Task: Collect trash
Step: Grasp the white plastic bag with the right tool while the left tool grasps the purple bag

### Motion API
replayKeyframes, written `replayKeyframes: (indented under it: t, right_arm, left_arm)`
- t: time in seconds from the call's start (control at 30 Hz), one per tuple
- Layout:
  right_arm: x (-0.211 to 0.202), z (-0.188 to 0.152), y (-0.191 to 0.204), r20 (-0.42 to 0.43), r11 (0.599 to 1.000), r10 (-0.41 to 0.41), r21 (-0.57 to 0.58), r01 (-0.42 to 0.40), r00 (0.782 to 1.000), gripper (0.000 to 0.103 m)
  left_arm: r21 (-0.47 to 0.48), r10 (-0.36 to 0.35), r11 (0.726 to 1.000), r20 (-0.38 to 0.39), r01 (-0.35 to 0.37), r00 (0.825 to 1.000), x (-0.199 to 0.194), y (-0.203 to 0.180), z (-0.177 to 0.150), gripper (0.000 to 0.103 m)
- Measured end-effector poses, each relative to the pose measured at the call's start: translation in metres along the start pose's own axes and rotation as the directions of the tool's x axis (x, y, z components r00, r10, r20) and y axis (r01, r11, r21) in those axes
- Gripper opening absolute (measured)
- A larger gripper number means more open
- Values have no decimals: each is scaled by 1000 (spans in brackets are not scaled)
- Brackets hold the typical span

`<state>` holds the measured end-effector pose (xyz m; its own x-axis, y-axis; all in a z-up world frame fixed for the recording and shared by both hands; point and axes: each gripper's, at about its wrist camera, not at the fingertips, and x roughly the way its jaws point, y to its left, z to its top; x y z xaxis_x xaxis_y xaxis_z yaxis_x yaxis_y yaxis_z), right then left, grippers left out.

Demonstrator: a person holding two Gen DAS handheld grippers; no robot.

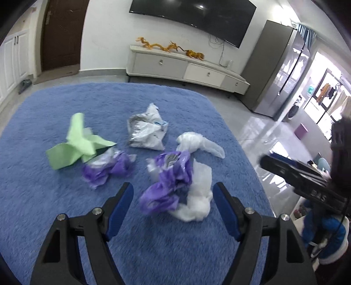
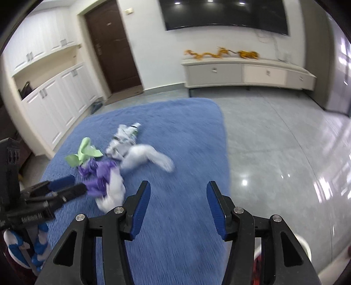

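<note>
Nearest the left wrist camera, the left gripper (image 1: 173, 195) hovers low over a blue rug (image 1: 43, 197), its jaws spread wide and holding nothing. Between them lies the closest trash: a crumpled purple wrapper (image 1: 166, 186) touching a wad of white plastic (image 1: 199, 197). The right gripper (image 2: 178, 197), also wide open and empty, hangs over bare rug to the right of the pile, near the rug's edge and the shiny tile floor (image 2: 274, 153).

Further back on the rug lie a second purple wrapper (image 1: 105, 168), a light green cloth or paper (image 1: 76, 142), a twisted white bag (image 1: 199, 143) and a silver and white packet (image 1: 147, 131). Beyond them stand a low white TV cabinet (image 1: 186, 68) and a wall-mounted television (image 1: 193, 17).

The likely risk is that thin, springy plastic slips out as the jaws close, or that only the purple piece is caught and the white wad is left. The jaws could also snag the rug's pile. No bin is clearly visible.
</note>
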<state>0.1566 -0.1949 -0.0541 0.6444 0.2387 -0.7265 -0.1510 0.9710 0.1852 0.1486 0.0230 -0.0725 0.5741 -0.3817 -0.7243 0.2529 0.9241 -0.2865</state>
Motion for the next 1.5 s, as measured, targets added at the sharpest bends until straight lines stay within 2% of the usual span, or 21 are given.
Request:
replayKeyframes:
  t: [0.17,0.37,0.43,0.6,0.63,0.67,0.7,0.73,0.93,1.03,1.2,1.4,1.43,1.5]
  right_arm:
    - [45,25,15,-36,996,67,-56,-69,997,53]
    - [85,42,23,-68,990,110,-84,-116,992,53]
    - [96,45,25,-83,986,128,-95,-136,988,53]
    - [117,43,30,-127,977,179,-93,-192,976,52]
    - [119,41,32,-134,975,190,-93,-203,973,48]
    - [119,40,33,-135,972,199,-96,-213,971,34]
    - [118,39,33,-134,969,214,-95,-227,968,27]
    - [117,38,34,-132,970,210,-96,-224,969,14]
    - [86,35,31,-65,975,198,-88,-204,978,5]
    - [60,35,35,-21,974,205,-94,-206,978,4]
    - [31,31,47,8,970,204,-135,-201,979,3]
    - [8,25,54,19,966,222,-139,-217,975,4]
    - [9,24,55,10,966,228,-131,-225,974,8]
    - [13,19,57,-6,964,238,-124,-237,971,23]
  left_arm:
    - [-21,-15,1000,-33,14,999,24,5,9,55]
    - [-103,-62,993,-42,58,997,40,23,18,54]
    - [-106,-69,992,-57,63,996,45,25,16,47]
    - [-71,-84,994,-59,80,995,45,18,8,42]
    - [-73,-88,994,-57,83,995,44,18,8,42]
    - [-76,-89,994,-49,85,995,40,19,6,41]
    - [-78,-88,993,-41,85,995,36,21,5,41]
    - [-81,-88,993,-26,85,996,29,23,4,41]
    - [-101,-105,989,67,111,992,-16,34,-1,41]
    - [-112,-90,989,104,101,991,-42,39,-6,41]
    - [-137,-50,988,147,70,988,-78,45,-16,41]
    - [-161,-28,985,167,55,986,-101,50,-25,41]
    - [-162,-26,985,168,54,985,-103,51,-26,41]
    - [-166,-18,985,166,46,986,-105,52,-29,41]
